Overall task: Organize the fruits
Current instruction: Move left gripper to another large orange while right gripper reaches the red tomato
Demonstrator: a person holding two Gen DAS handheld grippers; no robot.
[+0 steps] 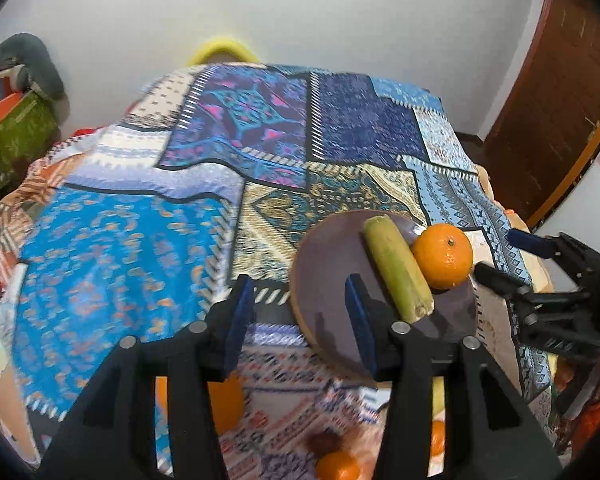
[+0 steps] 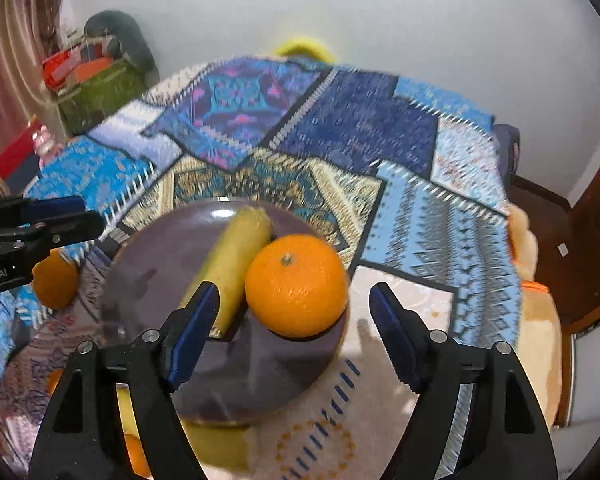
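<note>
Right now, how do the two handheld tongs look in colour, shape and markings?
Both the left tongs and the right tongs are matte black plastic frames with silver screw heads. Each finger carries a flat dark blue pad. White lettering, only partly readable, marks the side of the left tongs' body. No cables or sleeves are visible.

1. Cloth [image 2: 340, 128]: patchwork of blue, navy, turquoise and cream panels; zigzag borders, pink motifs, gold paisley-like block.
2. Plate [image 2: 156, 280]: dull purple-grey, tan rim.
3. Banana [image 2: 236, 256]: yellow-green, darker at the stem end.
4. Orange [image 2: 296, 286]: bright orange, small green stem spot.
5. Right gripper [image 2: 294, 312] and left gripper [image 1: 298, 316]: black frames, blue pads [image 2: 194, 332].
6. Wall [image 1: 340, 20]: plain white.
7. Door [image 1: 560, 100]: reddish brown.
</note>
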